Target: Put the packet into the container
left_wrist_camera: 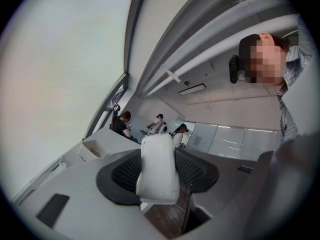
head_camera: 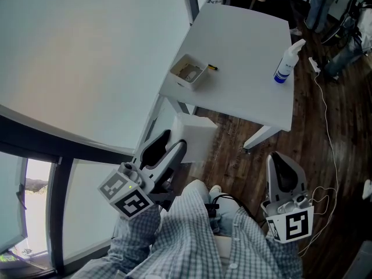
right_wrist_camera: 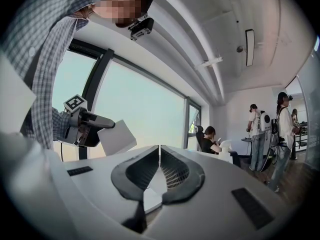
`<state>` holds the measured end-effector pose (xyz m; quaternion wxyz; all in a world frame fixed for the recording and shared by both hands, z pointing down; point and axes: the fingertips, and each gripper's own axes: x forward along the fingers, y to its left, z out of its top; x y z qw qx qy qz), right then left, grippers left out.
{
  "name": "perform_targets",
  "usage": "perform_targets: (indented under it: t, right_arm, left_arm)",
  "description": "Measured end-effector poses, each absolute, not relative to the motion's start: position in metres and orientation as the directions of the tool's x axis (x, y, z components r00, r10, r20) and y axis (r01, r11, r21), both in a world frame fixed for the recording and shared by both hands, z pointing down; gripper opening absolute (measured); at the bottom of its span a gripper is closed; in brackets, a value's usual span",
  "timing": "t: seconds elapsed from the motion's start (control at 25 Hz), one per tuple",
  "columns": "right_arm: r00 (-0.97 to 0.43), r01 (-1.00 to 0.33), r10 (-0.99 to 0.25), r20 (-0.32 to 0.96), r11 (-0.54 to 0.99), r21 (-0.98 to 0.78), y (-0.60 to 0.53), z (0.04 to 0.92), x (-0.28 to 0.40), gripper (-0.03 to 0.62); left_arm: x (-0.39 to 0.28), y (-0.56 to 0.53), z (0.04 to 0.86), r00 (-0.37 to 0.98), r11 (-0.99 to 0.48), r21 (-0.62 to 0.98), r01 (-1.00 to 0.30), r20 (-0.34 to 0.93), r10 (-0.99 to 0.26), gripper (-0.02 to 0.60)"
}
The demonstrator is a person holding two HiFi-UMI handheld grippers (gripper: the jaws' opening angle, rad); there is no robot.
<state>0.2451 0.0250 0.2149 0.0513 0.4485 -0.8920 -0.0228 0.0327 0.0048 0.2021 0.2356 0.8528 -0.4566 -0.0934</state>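
Note:
A white packet (head_camera: 195,133) is clamped in my left gripper (head_camera: 173,144), low in front of the white table (head_camera: 244,45); in the left gripper view the packet (left_wrist_camera: 158,169) fills the gap between the jaws. The small open white container (head_camera: 188,71) stands near the table's front left corner, well beyond the packet, and shows as a box (left_wrist_camera: 93,149) at the left of the left gripper view. My right gripper (head_camera: 283,161) hangs shut and empty above the floor at the right; its jaws (right_wrist_camera: 159,160) touch. The right gripper view also shows the packet (right_wrist_camera: 116,137).
A spray bottle (head_camera: 287,63) with a blue base stands near the table's right edge. A small yellow and black item (head_camera: 212,68) lies beside the container. A white cable (head_camera: 329,127) runs over the dark wood floor. Several people (right_wrist_camera: 260,134) are at the far end of the room.

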Motion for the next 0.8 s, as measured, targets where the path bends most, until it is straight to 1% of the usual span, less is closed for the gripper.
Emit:
perform_targets:
  t: [0.8]
  right_arm:
    - [-0.576,-0.807,-0.812,0.092,0.583,0.097,0.007,0.22,0.233,0.02]
  left_arm:
    - [0.012,-0.022,0.202,0.558,-0.471,0.498,-0.728,0.031,-0.829,0.222]
